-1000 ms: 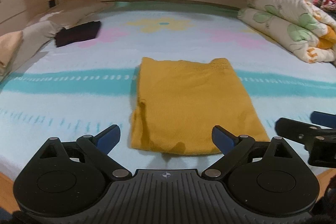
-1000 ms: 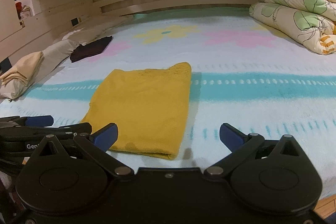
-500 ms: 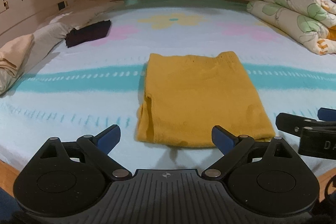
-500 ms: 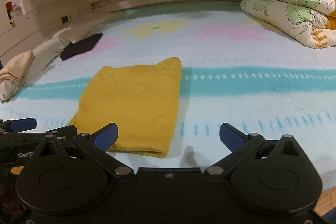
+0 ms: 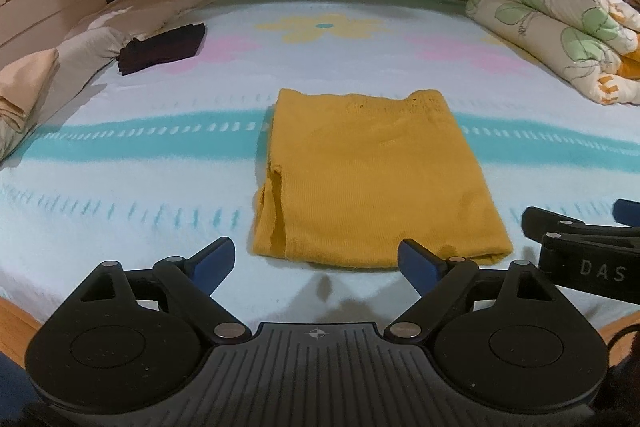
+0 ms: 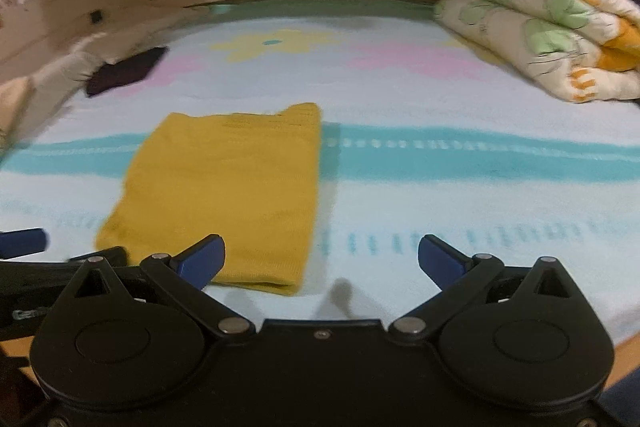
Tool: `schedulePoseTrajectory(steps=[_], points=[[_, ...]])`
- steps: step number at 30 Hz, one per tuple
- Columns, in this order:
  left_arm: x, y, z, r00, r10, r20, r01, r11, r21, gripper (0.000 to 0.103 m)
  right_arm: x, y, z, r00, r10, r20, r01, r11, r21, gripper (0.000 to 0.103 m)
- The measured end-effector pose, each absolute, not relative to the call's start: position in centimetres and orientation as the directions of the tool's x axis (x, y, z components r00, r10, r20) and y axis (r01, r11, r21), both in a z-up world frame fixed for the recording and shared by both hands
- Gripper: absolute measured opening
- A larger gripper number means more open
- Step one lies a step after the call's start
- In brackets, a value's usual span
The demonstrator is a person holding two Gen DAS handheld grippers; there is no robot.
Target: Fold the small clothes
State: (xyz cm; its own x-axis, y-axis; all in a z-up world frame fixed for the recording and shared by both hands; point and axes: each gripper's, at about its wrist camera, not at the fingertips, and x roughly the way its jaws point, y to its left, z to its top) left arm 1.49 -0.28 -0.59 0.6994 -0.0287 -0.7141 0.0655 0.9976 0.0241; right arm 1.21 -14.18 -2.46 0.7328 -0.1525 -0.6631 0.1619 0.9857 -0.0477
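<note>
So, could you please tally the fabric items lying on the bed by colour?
Yellow folded garment: 1
Dark folded garment: 1
Beige folded cloth: 1
Floral quilt: 1
Pale grey bedding roll: 1
Total: 5

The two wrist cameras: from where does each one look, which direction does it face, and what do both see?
Left wrist: sits on the left gripper, faces across the bed to the headboard; yellow garment centred; its own open fingers show, the right gripper at the right edge.
Right wrist: sits on the right gripper, same direction; garment left of centre; own open fingers show, left gripper at the left edge.
Shared: garment, dark cloth, rolled quilt.
</note>
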Motion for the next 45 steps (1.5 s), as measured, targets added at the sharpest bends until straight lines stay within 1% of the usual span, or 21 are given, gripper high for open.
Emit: schedulePoseTrajectory(steps=[2,6,18,45], points=[[1.51,-0.35,-0.67,0.696,-0.026,-0.717,0.064,0.998,0.026,0.089,1.24,-14.07,-2.40,0.730,-0.168,-0.663,0.166,0.984,-0.066,0.102],[1.59,-0.47,-0.79,0.690,-0.025,-0.723,0.060,0.998,0.023,0.089,1.31,-14.43,-2.54,0.727,-0.118,-0.677,0.144,0.989,-0.018,0.102],[1.82,-0.26,-1.14,0.672,-0.017,-0.740,0.050,0.998,0.023,0.088,1.73,-14.06,-2.77,0.716,-0.062,-0.695,0.110,0.994,0.025,0.102],[2.04,-0.05,-1.29,0.659,-0.006,-0.752,0.034,0.999,0.022,0.088,1.83,-13.82,-2.74,0.713,-0.042,-0.699,0.106,0.993,0.049,0.102]])
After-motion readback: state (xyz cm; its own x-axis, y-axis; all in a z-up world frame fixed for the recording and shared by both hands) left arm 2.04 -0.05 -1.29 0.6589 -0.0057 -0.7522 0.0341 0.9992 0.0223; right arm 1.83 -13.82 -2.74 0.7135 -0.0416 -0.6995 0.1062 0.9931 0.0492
